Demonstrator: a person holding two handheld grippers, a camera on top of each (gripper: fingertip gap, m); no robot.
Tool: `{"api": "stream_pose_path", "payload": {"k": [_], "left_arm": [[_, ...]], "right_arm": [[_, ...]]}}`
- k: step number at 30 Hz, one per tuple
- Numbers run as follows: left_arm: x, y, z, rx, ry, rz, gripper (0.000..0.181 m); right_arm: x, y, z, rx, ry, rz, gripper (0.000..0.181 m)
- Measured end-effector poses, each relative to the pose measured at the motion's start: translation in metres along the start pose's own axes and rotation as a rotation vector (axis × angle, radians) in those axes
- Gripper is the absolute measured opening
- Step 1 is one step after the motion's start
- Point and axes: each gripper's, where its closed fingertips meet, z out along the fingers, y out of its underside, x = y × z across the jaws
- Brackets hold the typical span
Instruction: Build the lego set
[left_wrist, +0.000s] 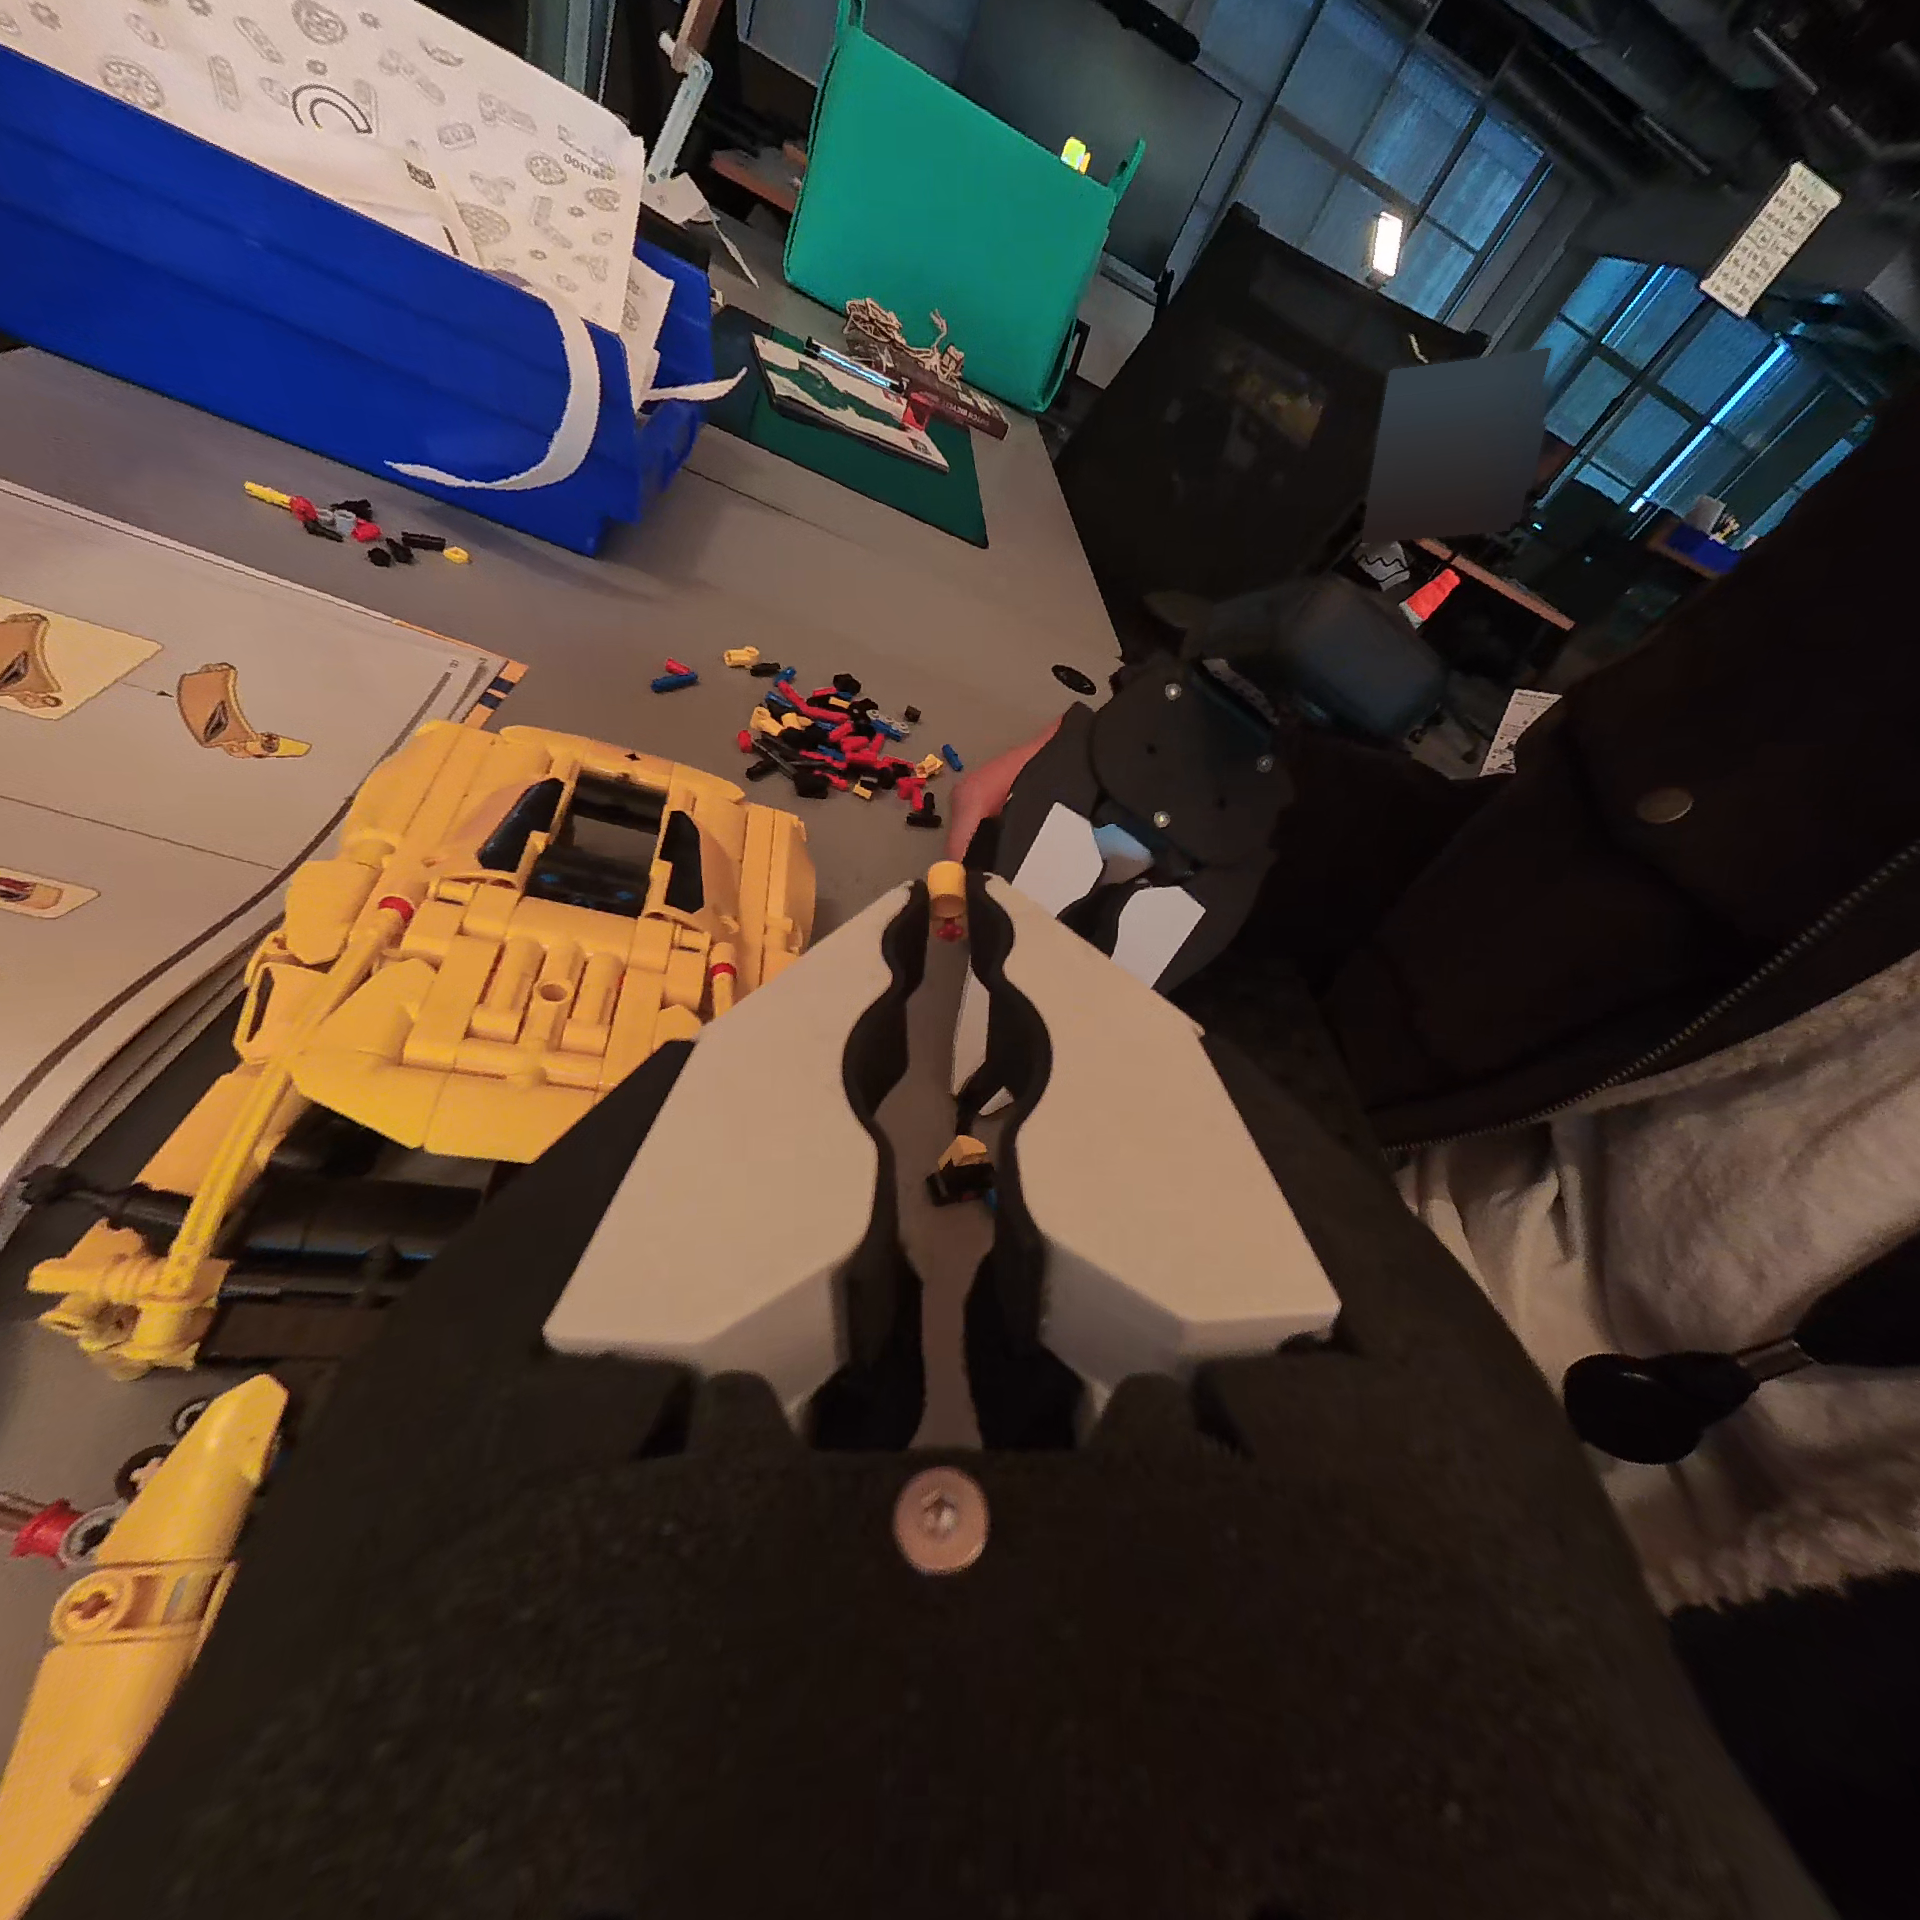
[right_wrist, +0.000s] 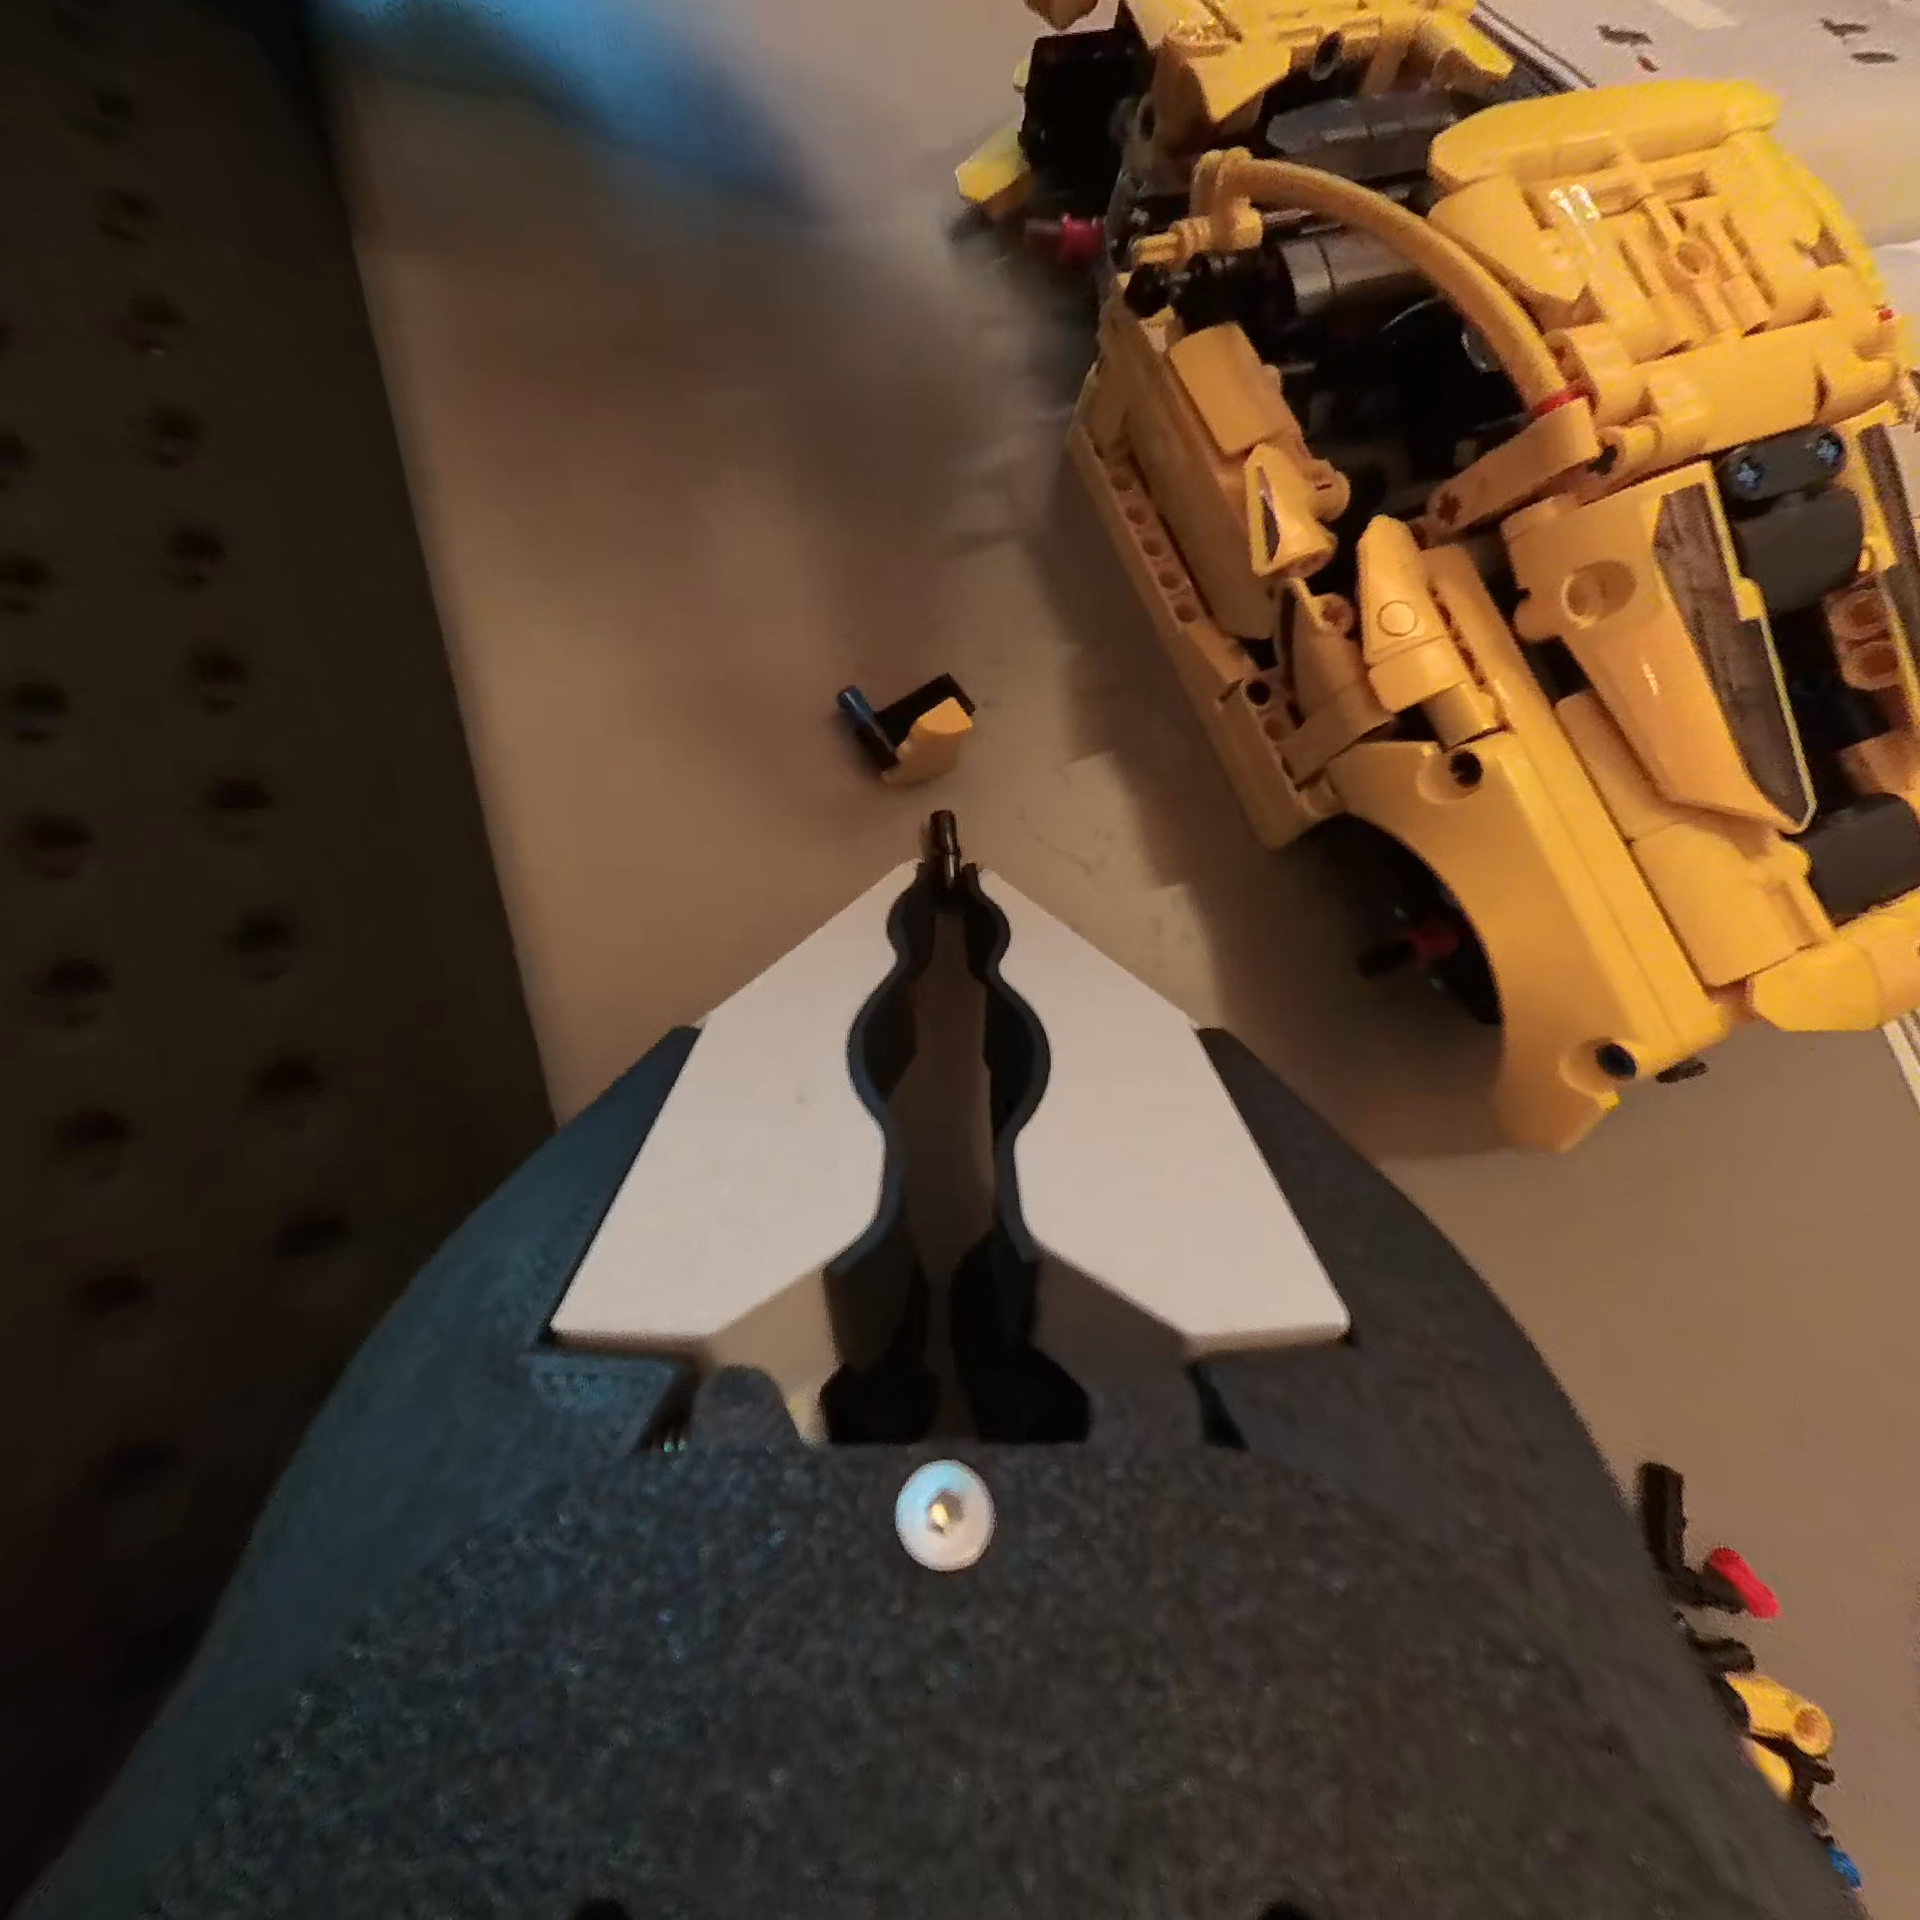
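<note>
The partly built yellow Lego car lies on the grey table, left of my left gripper. That gripper is shut on a small yellow round piece with a red pin under it, pinched at the fingertips. In the right wrist view my right gripper is shut on a thin black pin that sticks out past the tips. A small yellow-and-black sub-assembly with a blue pin lies on the table just ahead of it. It also shows in the left wrist view. The car stands to the right.
A pile of loose red, blue, black and yellow pieces lies beyond the car, a smaller pile near the blue bin. The instruction booklet lies left. A long yellow panel lies lower left. A person's jacket fills the right.
</note>
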Motion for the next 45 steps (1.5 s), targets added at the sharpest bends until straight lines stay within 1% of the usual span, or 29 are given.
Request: {"api": "stream_pose_path", "payload": {"k": [2, 3, 4, 5, 6, 7, 9, 10, 11, 14, 17, 19, 21, 22, 27, 45], "left_arm": [[0.000, 0.001, 0.001, -0.006, -0.002, 0.004, 0.007], [0.001, 0.001, 0.001, -0.007, 0.000, 0.006, 0.007], [0.002, 0.001, 0.002, -0.007, 0.001, 0.008, 0.007], [0.002, 0.000, 0.002, -0.004, -0.001, 0.009, 0.007], [0.002, 0.000, 0.002, -0.001, -0.002, 0.009, 0.007], [0.002, -0.001, 0.002, 0.001, -0.004, 0.007, 0.007], [0.000, -0.002, 0.001, 0.006, -0.013, 0.004, 0.007], [0.000, -0.003, 0.001, 0.007, -0.017, 0.003, 0.007], [-0.001, -0.003, 0.001, 0.008, -0.021, 0.002, 0.007], [-0.002, -0.004, 0.001, 0.011, -0.034, -0.001, 0.007], [-0.004, -0.004, 0.000, 0.004, -0.050, -0.010, 0.007], [-0.005, -0.003, 0.000, 0.001, -0.055, -0.011, 0.007], [-0.004, -0.002, 0.002, -0.003, -0.051, -0.015, 0.007], [-0.004, -0.001, 0.002, -0.008, -0.054, -0.014, 0.007], [-0.003, -0.002, 0.004, -0.009, -0.054, -0.004, 0.007], [-0.002, -0.002, 0.004, -0.007, -0.052, -0.008, 0.007]], "right_arm": [[0.001, 0.000, -0.005, -0.023, -0.012, 0.017, 0.003], [0.001, -0.002, -0.012, -0.026, -0.042, 0.042, 0.003], [0.005, -0.001, -0.025, -0.043, -0.058, 0.062, 0.003], [0.016, 0.003, -0.043, -0.082, -0.028, 0.074, 0.003], [0.029, 0.016, -0.064, -0.159, 0.012, 0.084, 0.003], [0.045, 0.036, -0.089, -0.275, 0.057, 0.112, 0.003], [0.074, 0.089, -0.144, -0.574, 0.154, 0.198, 0.003], [0.084, 0.111, -0.169, -0.696, 0.178, 0.247, 0.003], [0.088, 0.128, -0.187, -0.791, 0.172, 0.295, 0.003], [0.095, 0.177, -0.223, -1.086, 0.117, 0.371, 0.003], [0.084, 0.209, -0.232, -1.252, -0.032, 0.484, 0.003], [0.079, 0.222, -0.240, -1.361, -0.088, 0.562, 0.003], [0.077, 0.227, -0.244, -1.407, -0.103, 0.595, 0.003], [0.079, 0.229, -0.245, -1.425, -0.092, 0.575, 0.003], [0.080, 0.236, -0.240, -1.452, -0.086, 0.577, 0.003], [0.082, 0.240, -0.236, -1.418, -0.056, 0.541, 0.005]]}}
